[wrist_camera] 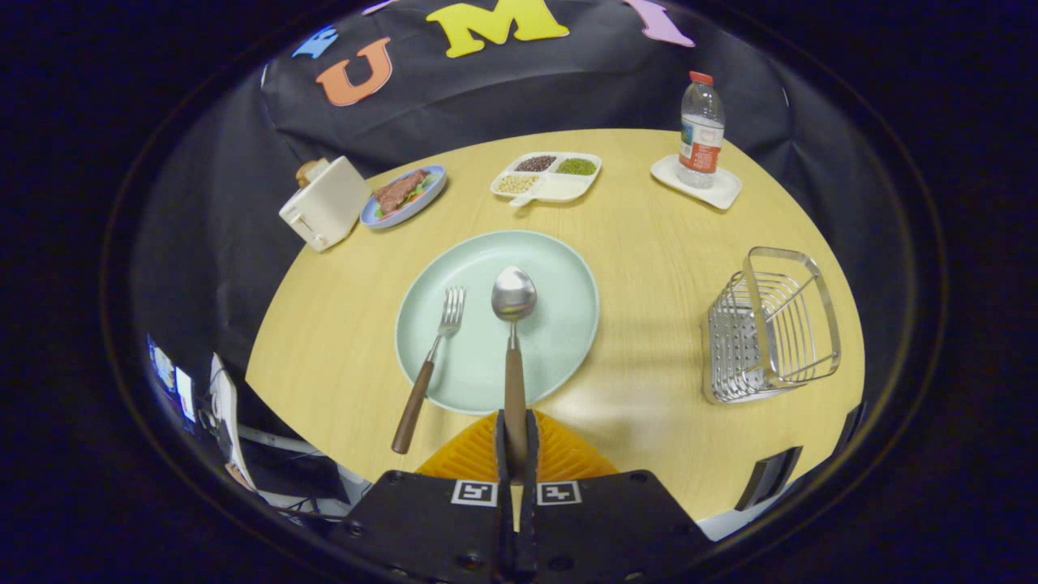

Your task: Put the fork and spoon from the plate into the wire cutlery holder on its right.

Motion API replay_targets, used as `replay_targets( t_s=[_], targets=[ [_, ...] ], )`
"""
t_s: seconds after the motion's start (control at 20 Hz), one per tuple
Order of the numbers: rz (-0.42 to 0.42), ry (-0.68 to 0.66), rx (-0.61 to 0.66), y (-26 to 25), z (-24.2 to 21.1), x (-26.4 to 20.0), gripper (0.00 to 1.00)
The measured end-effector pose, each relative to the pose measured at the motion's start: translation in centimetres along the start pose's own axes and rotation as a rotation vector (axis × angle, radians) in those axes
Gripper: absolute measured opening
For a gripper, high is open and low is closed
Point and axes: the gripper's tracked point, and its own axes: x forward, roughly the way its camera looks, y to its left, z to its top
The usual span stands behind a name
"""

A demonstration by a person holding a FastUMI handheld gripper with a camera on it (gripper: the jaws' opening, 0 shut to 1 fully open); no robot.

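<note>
Wooden-handled spoon pinched at the handle's end by the gripper, both fingers pressed on it, bowl over the middle of the pale green plate. Just left, fork with tines on the plate, handle out over its rim toward the table's near edge. Wire cutlery holder at the right edge. Along the far edge: toaster, blue food plate, divided dish, bottle on a tray.

Round wooden table bearing a pale green plate at centre, wire cutlery holder to its right, and beyond, a toaster, food plate, divided dish and coaster.

The gripper has its fingers closed on the spoon handle.
</note>
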Motion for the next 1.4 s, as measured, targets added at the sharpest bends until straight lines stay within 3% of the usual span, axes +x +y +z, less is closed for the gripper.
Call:
replay_targets(
  t_s=[0.15, 0.45, 0.65, 1.0, 1.4],
  targets=[
    [0.011, -0.036, 0.032, -0.9, 0.9, -3.3, 0.03],
    [-0.089, -0.122, 0.108, -7.7, 2.4, -10.6, 0.03],
    [-0.144, -0.116, 0.196, -12.5, 2.2, -13.1, 0.03],
    [-0.165, -0.019, 0.255, -14.4, -0.6, -13.5, 0.03],
    [-0.172, 0.003, 0.320, -14.2, 0.4, -12.4, 0.03]
  ],
)
